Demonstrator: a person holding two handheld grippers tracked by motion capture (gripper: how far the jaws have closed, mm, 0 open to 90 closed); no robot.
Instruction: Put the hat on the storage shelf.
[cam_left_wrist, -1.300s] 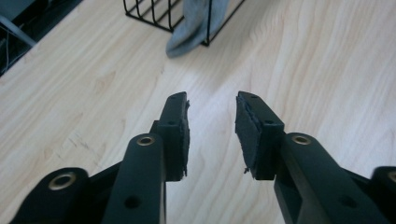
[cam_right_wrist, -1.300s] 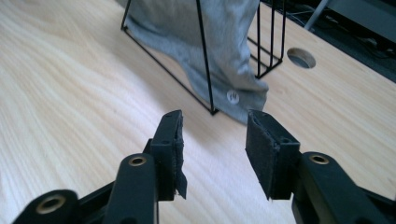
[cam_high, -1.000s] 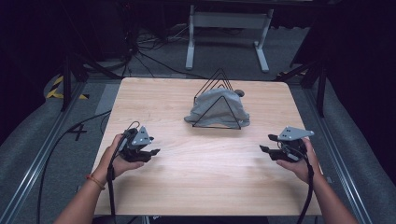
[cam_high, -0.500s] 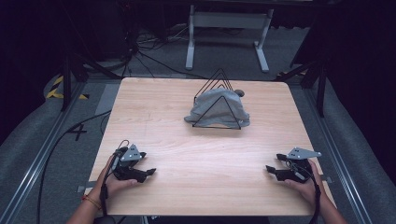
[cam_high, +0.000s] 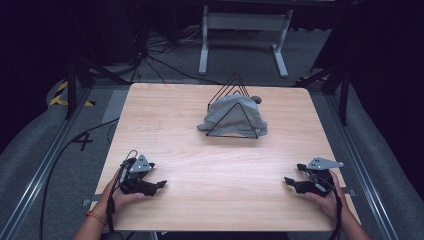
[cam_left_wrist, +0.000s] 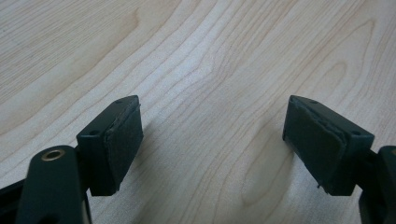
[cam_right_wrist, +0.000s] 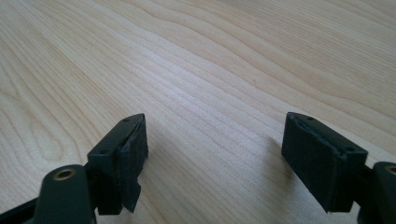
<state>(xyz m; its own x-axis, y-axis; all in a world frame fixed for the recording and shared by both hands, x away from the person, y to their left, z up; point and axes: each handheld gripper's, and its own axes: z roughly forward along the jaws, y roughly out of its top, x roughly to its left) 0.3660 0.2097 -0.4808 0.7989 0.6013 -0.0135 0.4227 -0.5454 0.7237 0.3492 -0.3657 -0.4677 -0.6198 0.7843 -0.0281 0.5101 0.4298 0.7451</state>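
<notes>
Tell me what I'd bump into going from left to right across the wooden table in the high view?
Left black gripper with open jaws, in the person's left hand → grey cloth draped over a black wire triangle rack → right black gripper, also open, in the right hand.

each hand carries a black gripper of angular plastic: the left gripper (cam_high: 161, 184) and the right gripper (cam_high: 286, 180) both wear a grey 3-cornered plate on top and trail a thin black cable back along the forearm. up close, each has 2 blocky black jaws faced with dark pads (cam_left_wrist: 125, 135) (the edges look slightly frayed, and one pad (cam_right_wrist: 130, 161) on the right gripper peels at its corner). a brass-coloured rivet (cam_left_wrist: 52, 154) sits at a jaw pivot. a red-and-orange band (cam_high: 94, 217) circles the left wrist.
</notes>
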